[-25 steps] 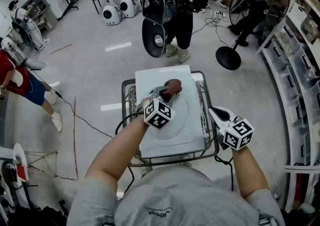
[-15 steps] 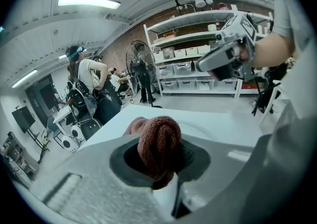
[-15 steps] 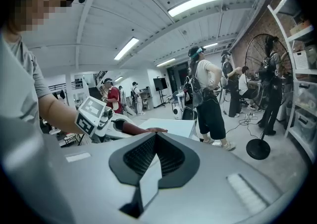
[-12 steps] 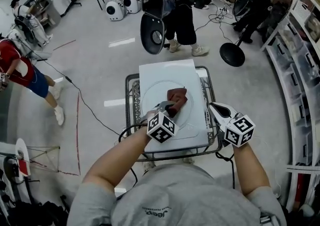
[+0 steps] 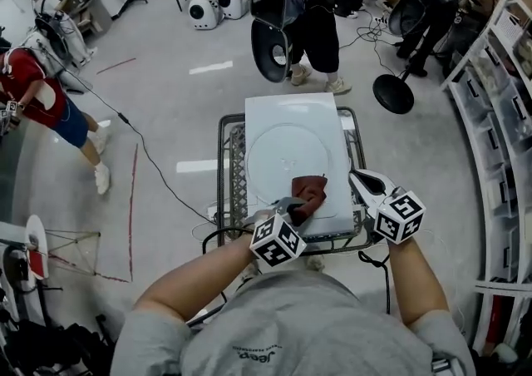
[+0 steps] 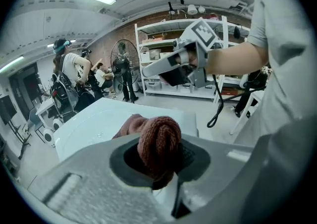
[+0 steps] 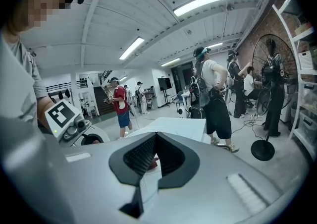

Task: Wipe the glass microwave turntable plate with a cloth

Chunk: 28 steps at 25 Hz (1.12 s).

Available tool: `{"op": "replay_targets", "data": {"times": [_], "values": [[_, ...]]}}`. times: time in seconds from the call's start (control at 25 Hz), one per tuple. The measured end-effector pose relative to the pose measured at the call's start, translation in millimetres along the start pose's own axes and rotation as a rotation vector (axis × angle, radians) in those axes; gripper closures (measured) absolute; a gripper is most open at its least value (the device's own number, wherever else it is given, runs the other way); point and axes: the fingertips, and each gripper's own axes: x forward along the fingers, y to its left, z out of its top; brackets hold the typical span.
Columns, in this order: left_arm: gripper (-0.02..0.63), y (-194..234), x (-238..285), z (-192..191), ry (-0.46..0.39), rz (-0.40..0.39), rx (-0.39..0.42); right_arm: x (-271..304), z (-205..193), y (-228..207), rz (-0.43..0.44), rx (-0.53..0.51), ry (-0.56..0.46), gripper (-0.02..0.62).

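Glass turntable plate (image 5: pixel 278 154) lies flat on a white slab (image 5: pixel 287 110), which sits on top of a wire cart (image 5: pixel 225 154). The plate is see-through, so mostly only its round rim shows. The rust-brown knit cloth (image 5: pixel 310 191) sits on the plate's near right part, bunched up and touching the glass.

My left gripper (image 5: pixel 293 206) is clamped on the cloth. In the left gripper view a thick wad of it fills the hollow between the jaws and the rest spills forward onto the plate. I'd say bunching it gives a firm pad to press and drag.

My right gripper (image 5: pixel 359 181) is at the slab's right edge, just beside the plate. Its jaws are together with nothing in them. Can't tell if it touches the slab. It's likely parked there to stay out of the wiping path or to steady things.

Judgement: mid-wipe, with the far and left parts of the plate likely next. Risk: the plate slides on the smooth slab if I push too hard.
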Motion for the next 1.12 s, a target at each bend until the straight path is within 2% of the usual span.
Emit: {"op": "replay_targets", "data": {"times": [0.16, 0.28, 0.4, 0.56, 0.68, 0.8, 0.92, 1.12], "values": [[0.535, -18.6, -8.9, -0.2, -0.004, -0.03, 0.0, 2.0, 1.9, 9.5, 0.014, -0.006, -0.001, 0.586], [0.537, -11.3, -14.9, 5.3, -0.031, -0.012, -0.013, 2.0, 5.1, 11.1, 0.012, -0.008, -0.01, 0.586], [0.535, 21.4, -22.9, 21.2, -0.077, 0.053, -0.031, -1.5, 8.2, 6.7, -0.004, -0.007, -0.022, 0.586], [0.536, 84.0, -27.6, 49.3, -0.133, 0.182, -0.026, -9.8, 7.8, -4.9, -0.035, 0.002, -0.03, 0.586], [0.536, 130.4, -13.0, 74.7, -0.148, 0.273, 0.004, -16.6, 5.2, -24.9, -0.057, 0.015, -0.027, 0.586], [0.537, 163.7, 14.3, 88.7, -0.126, 0.327, 0.059, -19.6, 5.8, -44.2, -0.072, 0.028, -0.029, 0.586], [0.535, 174.1, 44.2, 85.5, -0.073, 0.317, 0.11, -18.8, 10.2, -58.4, -0.081, 0.034, -0.031, 0.586], [0.535, 151.1, 75.5, 63.3, -0.007, 0.227, 0.127, -14.3, 11.9, -74.0, -0.087, 0.046, -0.03, 0.586]]}}
